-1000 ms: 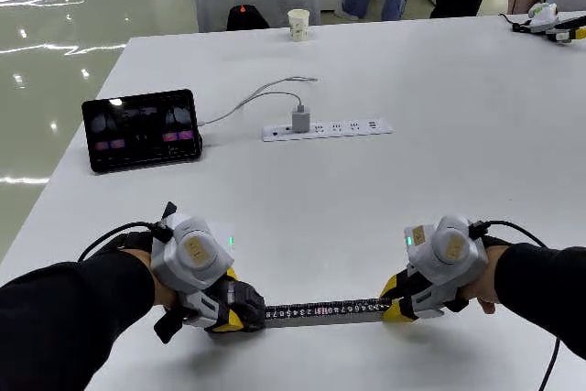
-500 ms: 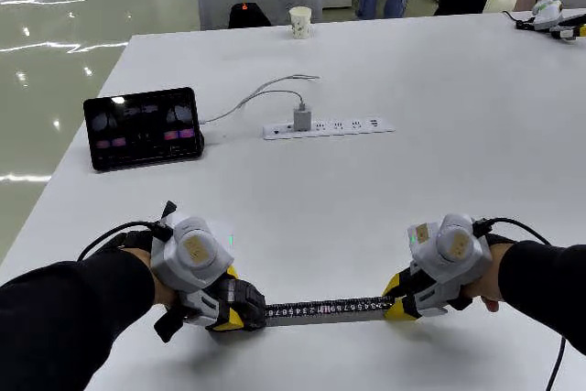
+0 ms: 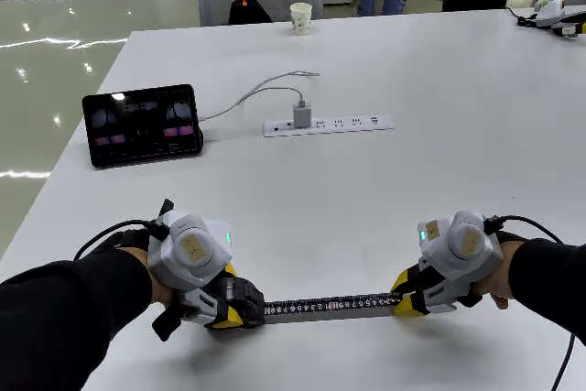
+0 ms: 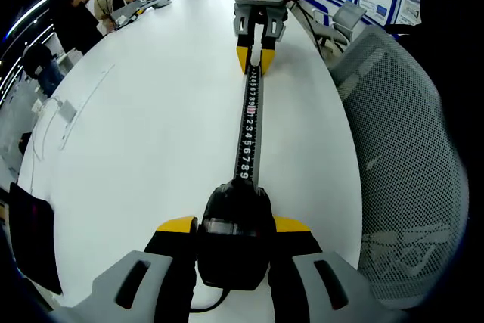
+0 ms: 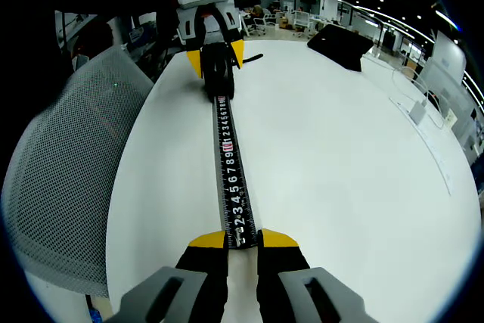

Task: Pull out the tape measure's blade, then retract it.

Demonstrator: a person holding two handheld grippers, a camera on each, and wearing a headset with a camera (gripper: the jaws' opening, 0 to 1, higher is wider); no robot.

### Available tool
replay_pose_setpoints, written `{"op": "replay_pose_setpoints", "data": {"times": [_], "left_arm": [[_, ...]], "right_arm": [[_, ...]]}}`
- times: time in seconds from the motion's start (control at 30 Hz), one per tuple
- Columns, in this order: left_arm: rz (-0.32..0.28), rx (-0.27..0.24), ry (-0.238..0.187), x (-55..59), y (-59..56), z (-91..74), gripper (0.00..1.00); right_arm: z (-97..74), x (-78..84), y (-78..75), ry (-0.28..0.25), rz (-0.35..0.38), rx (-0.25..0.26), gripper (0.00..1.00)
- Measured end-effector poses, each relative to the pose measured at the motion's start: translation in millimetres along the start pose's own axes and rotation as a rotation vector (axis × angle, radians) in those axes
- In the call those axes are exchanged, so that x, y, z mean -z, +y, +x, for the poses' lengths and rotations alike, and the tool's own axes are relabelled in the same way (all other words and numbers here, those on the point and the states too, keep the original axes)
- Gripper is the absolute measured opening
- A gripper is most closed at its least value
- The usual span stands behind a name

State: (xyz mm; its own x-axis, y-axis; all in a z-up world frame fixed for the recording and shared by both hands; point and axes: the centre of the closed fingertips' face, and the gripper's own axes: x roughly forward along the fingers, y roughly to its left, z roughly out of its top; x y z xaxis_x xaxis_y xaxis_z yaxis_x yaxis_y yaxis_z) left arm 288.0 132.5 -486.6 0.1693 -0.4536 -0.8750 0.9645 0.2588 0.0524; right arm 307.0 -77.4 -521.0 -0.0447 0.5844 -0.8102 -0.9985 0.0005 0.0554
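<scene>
A black tape measure case (image 3: 240, 301) (image 4: 234, 225) rests on the white table near its front edge, and my left gripper (image 3: 229, 309) (image 4: 227, 226) is shut on it. Its black blade (image 3: 325, 305) (image 4: 248, 130) (image 5: 229, 175) with white numbers runs out flat to the right. My right gripper (image 3: 403, 298) (image 5: 242, 240) is shut on the blade's end. In the left gripper view the right gripper (image 4: 255, 49) sits at the far end of the blade. In the right gripper view the left gripper (image 5: 215, 54) holds the case (image 5: 218, 73) at the far end.
A black tablet (image 3: 142, 125) stands at the left. A white power strip (image 3: 328, 124) with a charger and cable lies mid-table, a paper cup (image 3: 299, 17) at the far edge. Another device (image 3: 549, 14) lies at the far right corner. A mesh chair (image 4: 401, 156) stands beside the table.
My right gripper has moved to the right with the blade's end, so more of the blade is out. The left gripper and the case have stayed put.
</scene>
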Motion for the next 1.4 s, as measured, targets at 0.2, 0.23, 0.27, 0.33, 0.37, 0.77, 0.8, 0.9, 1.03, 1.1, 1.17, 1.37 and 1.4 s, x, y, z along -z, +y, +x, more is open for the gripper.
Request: {"op": "replay_pose_setpoints", "data": {"times": [0.2,0.23,0.27,0.33,0.37,0.77,0.8,0.9,1.03,1.1,1.17,1.37,1.4], "left_arm": [[0.000,-0.001,0.000,-0.1,0.0,-0.1,0.31],[0.000,-0.001,0.000,-0.1,0.0,0.0,0.31],[0.000,-0.001,0.000,-0.1,0.0,0.1,0.31],[0.000,-0.001,0.000,-0.2,-0.2,0.1,0.31],[0.000,0.000,0.000,-0.1,-0.2,0.1,0.31],[-0.001,-0.006,-0.005,-0.9,-0.7,0.4,0.31],[-0.002,-0.006,-0.005,-0.9,-0.7,0.5,0.31],[-0.004,-0.003,-0.007,-1.2,-0.1,0.5,0.31],[-0.004,-0.003,-0.007,-1.4,-0.3,0.3,0.31],[-0.004,-0.004,-0.007,-1.3,-0.4,0.3,0.31],[-0.004,-0.004,-0.007,-1.4,-0.4,0.2,0.31],[-0.004,-0.001,-0.005,-1.2,-0.5,0.5,0.31],[-0.010,-0.001,-0.004,-1.2,-0.5,0.3,0.31]], "right_arm": [[-2.6,3.8,-0.1,0.006,-0.002,0.002,0.10],[-2.9,4.5,-0.2,0.007,-0.003,0.003,0.10],[-3.8,5.0,-0.3,0.009,-0.004,0.004,0.10],[-5.0,6.6,-0.4,0.012,-0.003,0.006,0.10],[-5.4,7.5,-0.4,0.013,-0.003,0.006,0.10],[-14.6,17.2,-1.3,0.016,0.015,0.009,0.10],[-15.2,17.8,-1.7,0.015,0.015,0.009,0.10],[-18.2,20.9,-2.2,0.014,0.018,0.011,0.10],[-20.6,24.3,-2.8,0.016,0.021,0.015,0.10],[-21.3,25.6,-2.9,0.017,0.023,0.017,0.10],[-22.0,26.2,-2.7,0.017,0.024,0.017,0.10],[-21.6,25.7,-3.0,0.010,0.028,0.022,0.11],[-21.3,25.6,-3.3,0.011,0.023,0.022,0.11]]}}
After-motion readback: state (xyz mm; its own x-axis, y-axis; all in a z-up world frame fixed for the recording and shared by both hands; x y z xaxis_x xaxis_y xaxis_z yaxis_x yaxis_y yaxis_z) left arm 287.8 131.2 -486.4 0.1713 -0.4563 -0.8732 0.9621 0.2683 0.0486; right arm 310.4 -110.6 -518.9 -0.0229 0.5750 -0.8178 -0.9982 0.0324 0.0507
